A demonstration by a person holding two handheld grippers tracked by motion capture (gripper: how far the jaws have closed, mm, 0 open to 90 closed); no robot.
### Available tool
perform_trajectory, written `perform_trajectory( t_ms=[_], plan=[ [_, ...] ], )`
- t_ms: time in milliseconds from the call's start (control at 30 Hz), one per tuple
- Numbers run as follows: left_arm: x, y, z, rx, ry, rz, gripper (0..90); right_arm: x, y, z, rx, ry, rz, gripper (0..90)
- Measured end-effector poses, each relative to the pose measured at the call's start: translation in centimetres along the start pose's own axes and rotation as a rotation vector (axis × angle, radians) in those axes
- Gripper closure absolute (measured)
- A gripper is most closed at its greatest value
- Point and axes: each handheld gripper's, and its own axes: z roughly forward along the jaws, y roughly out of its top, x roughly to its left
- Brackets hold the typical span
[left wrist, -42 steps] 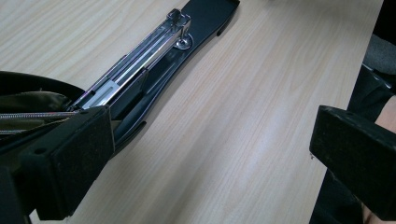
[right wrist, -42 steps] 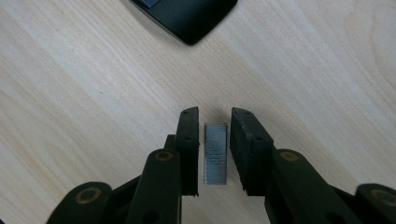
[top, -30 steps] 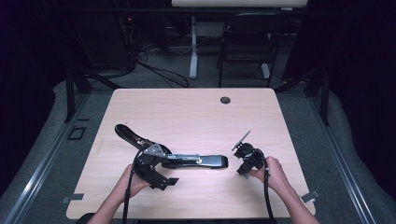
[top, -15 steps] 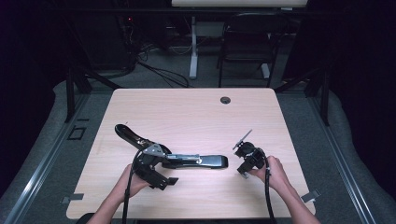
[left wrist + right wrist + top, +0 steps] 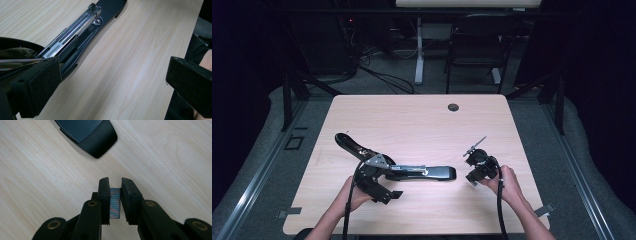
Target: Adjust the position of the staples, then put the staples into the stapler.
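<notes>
Two hand-held grippers work at a light wooden table (image 5: pixel 422 120), one in each of my hands. My left hand-held gripper (image 5: pixel 379 182) lies low at the near left of the table, against the hinged rear of a long-reach stapler (image 5: pixel 412 171). In the left gripper view its jaws stand wide apart: the left pad (image 5: pixel 37 87) sits just beside the stapler's rear, the right pad (image 5: pixel 190 80) is well clear over bare wood, and nothing is pressed between them.

The stapler is opened out. Its black base and bright metal staple channel (image 5: pixel 72 32) run across the table toward my right hand, and its black top arm (image 5: pixel 349 144) is swung back, pointing away to the far left. The rounded front end of the base (image 5: pixel 92 137) shows at the top of the right gripper view.

My right hand-held gripper (image 5: pixel 479 170) is at the near right of the table, near that front end but apart from it. Its jaws stand narrow, closed on a strip of staples (image 5: pixel 115 203), a thin grey ribbed block held upright between the two pads above the table surface.

A dark round grommet (image 5: pixel 453 107) sits at the table's far edge.
</notes>
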Motion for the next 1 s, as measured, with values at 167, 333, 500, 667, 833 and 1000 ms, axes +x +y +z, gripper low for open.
perform_trajectory(
  t_ms=[167,333,500,667,833,1000],
  plan=[
    [0.0,0.0,-0.2,-0.003,0.007,-0.001,0.1,0.1,0.1,-0.1,-0.014,-0.005,-0.011,78.3],
    [0.0,-0.3,-0.5,0.013,-0.002,-0.009,0.2,0.3,0.1,-0.4,-0.035,-0.017,-0.035,78.2],
    [-0.1,-0.6,-0.8,0.024,-0.01,-0.02,0.2,0.6,0.3,-0.8,-0.044,-0.022,-0.069,78.2],
    [-0.2,-0.8,-0.7,0.05,-0.027,-0.034,0.2,0.8,0.3,-1.0,-0.065,-0.031,-0.084,78.2],
    [-0.2,-1.0,-0.4,0.079,-0.048,-0.036,0.2,1.3,0.3,-1.1,-0.097,-0.032,-0.088,78.2],
    [-0.1,-1.9,-0.7,0.095,-0.04,-0.044,0.5,1.4,0.7,-1.3,-0.093,-0.035,-0.12,78.2]
  ],
)
